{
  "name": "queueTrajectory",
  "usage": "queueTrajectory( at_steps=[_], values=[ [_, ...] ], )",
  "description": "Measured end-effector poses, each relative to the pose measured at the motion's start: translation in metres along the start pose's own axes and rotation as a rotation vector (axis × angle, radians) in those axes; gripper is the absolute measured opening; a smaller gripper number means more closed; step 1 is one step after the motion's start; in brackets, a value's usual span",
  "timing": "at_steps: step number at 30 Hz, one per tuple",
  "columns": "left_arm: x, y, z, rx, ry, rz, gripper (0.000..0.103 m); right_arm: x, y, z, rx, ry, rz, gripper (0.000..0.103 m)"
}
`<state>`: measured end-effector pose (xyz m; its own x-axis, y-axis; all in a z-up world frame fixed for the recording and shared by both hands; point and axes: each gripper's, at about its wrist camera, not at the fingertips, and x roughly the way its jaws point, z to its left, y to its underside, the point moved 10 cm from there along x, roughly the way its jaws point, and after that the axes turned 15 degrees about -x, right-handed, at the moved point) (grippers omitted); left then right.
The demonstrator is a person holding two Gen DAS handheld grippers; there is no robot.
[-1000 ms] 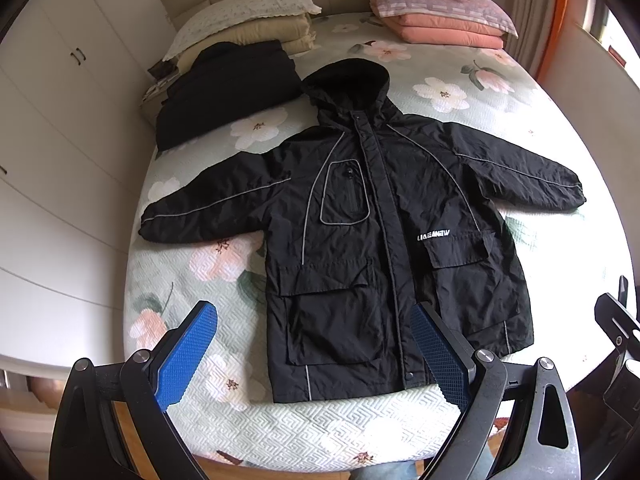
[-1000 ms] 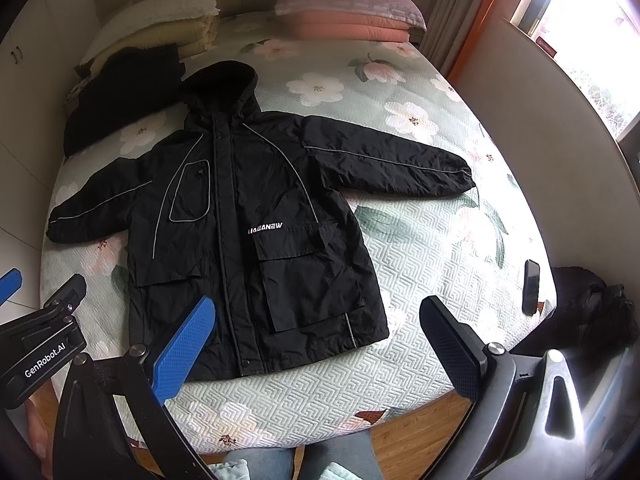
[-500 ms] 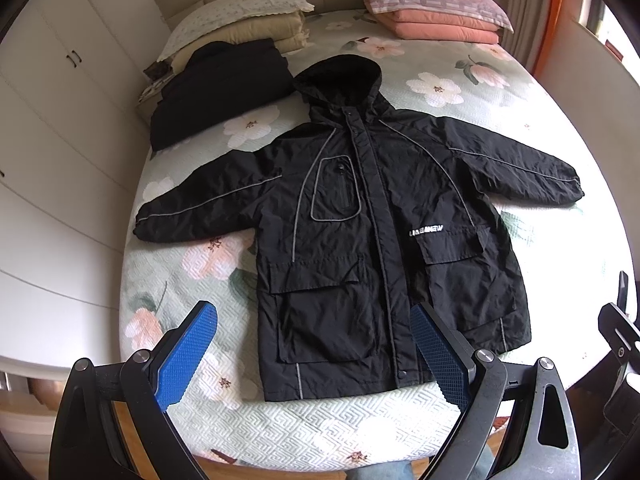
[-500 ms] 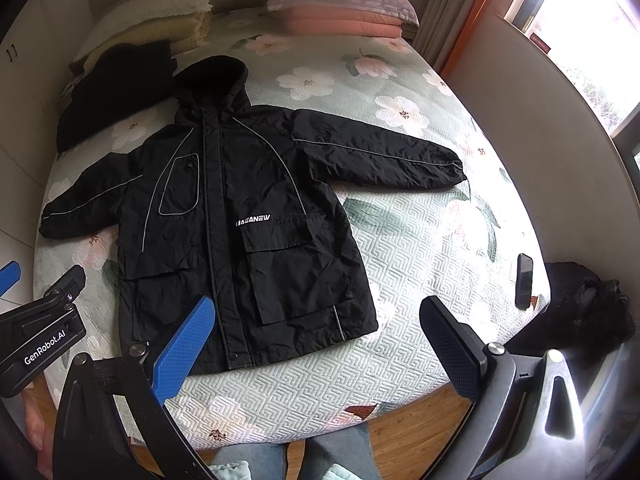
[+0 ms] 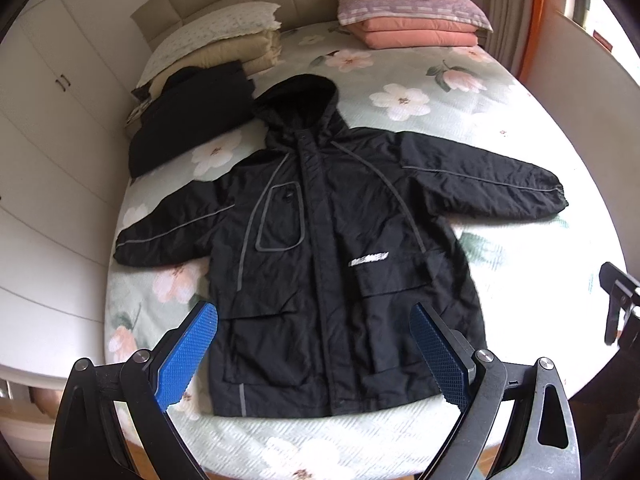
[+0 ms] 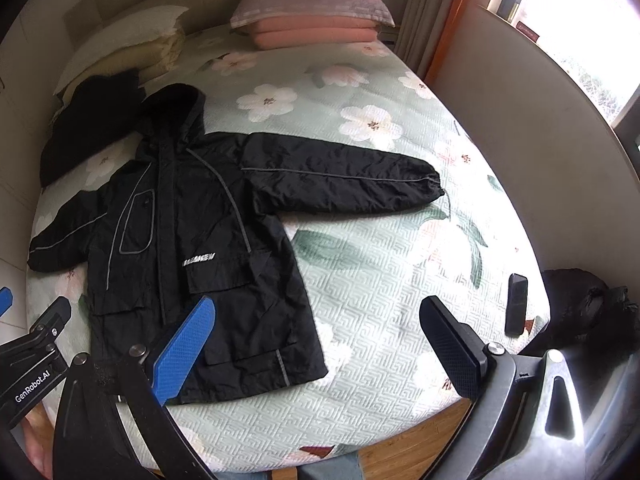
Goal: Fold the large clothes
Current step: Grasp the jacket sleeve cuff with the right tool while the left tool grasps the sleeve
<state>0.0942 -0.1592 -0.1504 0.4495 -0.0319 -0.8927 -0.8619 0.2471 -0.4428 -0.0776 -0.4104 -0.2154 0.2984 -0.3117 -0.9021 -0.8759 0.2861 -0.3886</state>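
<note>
On bed (image 5: 500, 128), black jacket (image 5: 340, 248) — flat, sleeves spread

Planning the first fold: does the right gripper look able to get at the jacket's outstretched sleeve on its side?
Probably yes. The right gripper is open above the bed's near edge, and the sleeve lies flat on the quilt with nothing on it or between.

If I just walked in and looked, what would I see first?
First, the big black hooded jacket, lying flat, front up, in the middle of the green flower-print bedspread, both sleeves spread wide. Next, the bright blue pads of the open left gripper and open right gripper, hanging above the jacket's bottom hem, touching nothing. Far back by the headboard sit folded pink blankets under a pillow.
</note>
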Motion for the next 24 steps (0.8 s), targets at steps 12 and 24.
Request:
queueTrajectory(
  at_steps=[12, 24],
  values=[
    [0.118, -0.032, -0.170, 0.030, 0.066, -0.084, 0.098, 0.200, -0.025, -0.196, 0.083, -0.095, -0.051, 0.103],
    [0.281, -0.068, -0.265, 0.113, 0.100, -0.086, 0.096, 0.415, -0.022, -0.279, 0.395, -0.249, 0.033, 0.077]
  ],
)
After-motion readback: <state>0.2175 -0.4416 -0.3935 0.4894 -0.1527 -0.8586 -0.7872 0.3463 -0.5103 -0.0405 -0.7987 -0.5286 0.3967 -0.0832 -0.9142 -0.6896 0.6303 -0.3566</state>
